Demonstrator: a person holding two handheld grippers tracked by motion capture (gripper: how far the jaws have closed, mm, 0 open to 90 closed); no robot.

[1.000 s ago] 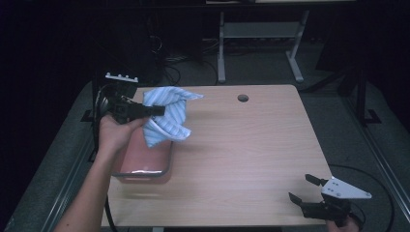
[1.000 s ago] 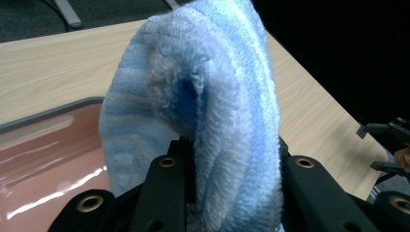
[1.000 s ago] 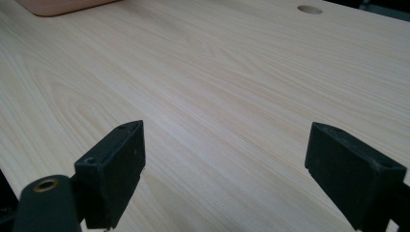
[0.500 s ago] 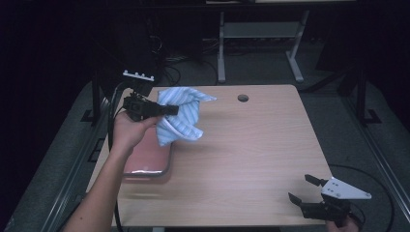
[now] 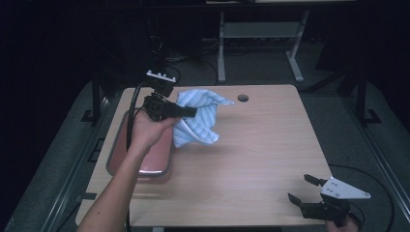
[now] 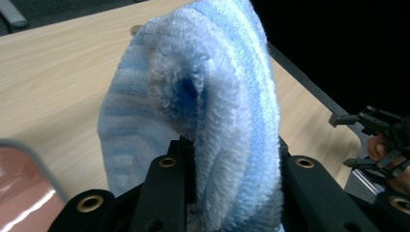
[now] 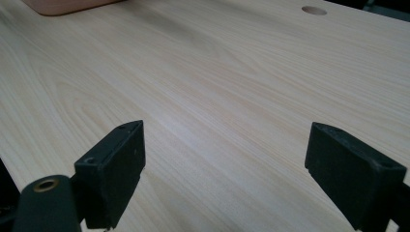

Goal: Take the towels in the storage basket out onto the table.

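Observation:
A blue-and-white striped towel (image 5: 200, 121) hangs bunched in the air over the left half of the wooden table (image 5: 251, 154). My left gripper (image 5: 193, 112) is shut on its upper fold and points right. In the left gripper view the towel (image 6: 217, 96) bulges up between the two black jaws of my left gripper (image 6: 232, 183) and hides the pads. My right gripper (image 5: 300, 187) rests low at the table's near right corner, open with nothing between its fingers. In its own view my right gripper (image 7: 225, 164) shows bare wood between the wide-apart pads.
A pink tray with a grey rim (image 5: 116, 150) lies at the table's left edge, under the left forearm. A round cable hole (image 5: 243, 98) sits near the far edge. A metal stand (image 5: 261, 43) rises behind the table, and the floor around is dark.
My left hand has carried the towel to the right, from above the tray toward the table's middle. The right gripper has not moved.

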